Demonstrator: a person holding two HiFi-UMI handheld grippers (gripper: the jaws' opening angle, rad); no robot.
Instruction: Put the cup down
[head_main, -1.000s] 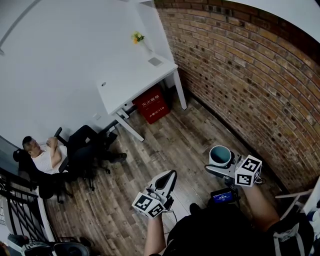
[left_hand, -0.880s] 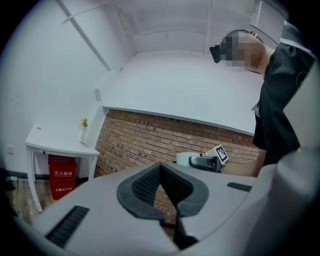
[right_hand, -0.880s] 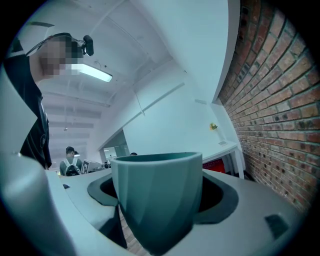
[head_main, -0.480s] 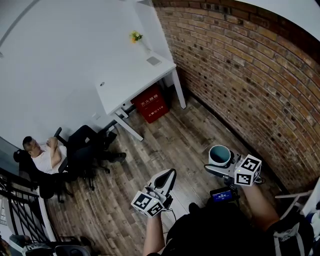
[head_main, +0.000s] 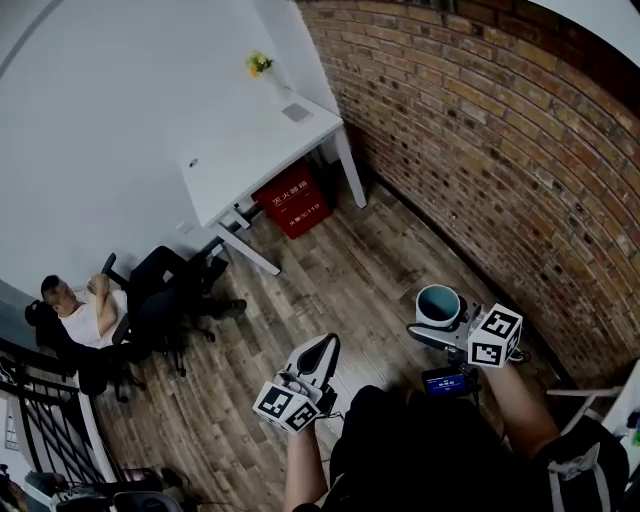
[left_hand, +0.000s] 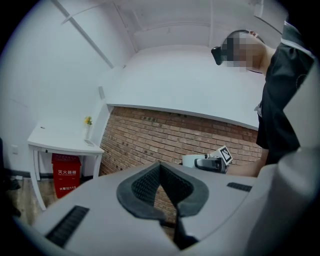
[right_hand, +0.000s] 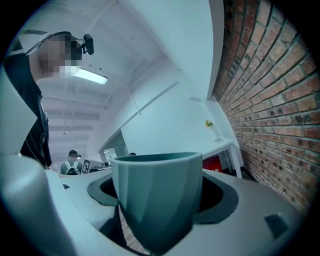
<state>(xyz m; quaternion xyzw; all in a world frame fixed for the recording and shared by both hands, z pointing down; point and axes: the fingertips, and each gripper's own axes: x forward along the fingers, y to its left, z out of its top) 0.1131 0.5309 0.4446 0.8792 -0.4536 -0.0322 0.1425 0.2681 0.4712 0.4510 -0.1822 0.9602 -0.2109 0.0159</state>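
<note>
Head view: the right gripper (head_main: 437, 320) sits at 4 o'clock, its jaws clamped on a teal cup (head_main: 438, 305) held upright, mouth open to the camera, in the air over the plank floor (head_main: 330, 270). The left gripper (head_main: 322, 348) is at 6 o'clock, well apart from the cup. A white desk (head_main: 250, 160) stands at 11 o'clock against the brick wall (head_main: 500, 150), with a red box (head_main: 292, 205) under it and yellow flowers (head_main: 258, 64) at its far end. A seated person (head_main: 85, 315) in an office chair (head_main: 150, 330) is at 9 o'clock. Nothing lies between the cup and the floor below it.

Left gripper view: the jaws are pressed together with nothing between them. Past them, at 3 o'clock, the other gripper and the cup show side-on against the bricks, a profile that the head view lacks.

Right gripper view: the cup fills the centre, gripped at its lower body by both jaws, rim level. Only here do a ceiling light (right_hand: 90, 76) at 10 o'clock and two people (right_hand: 73, 160) far off at 9 o'clock appear.
</note>
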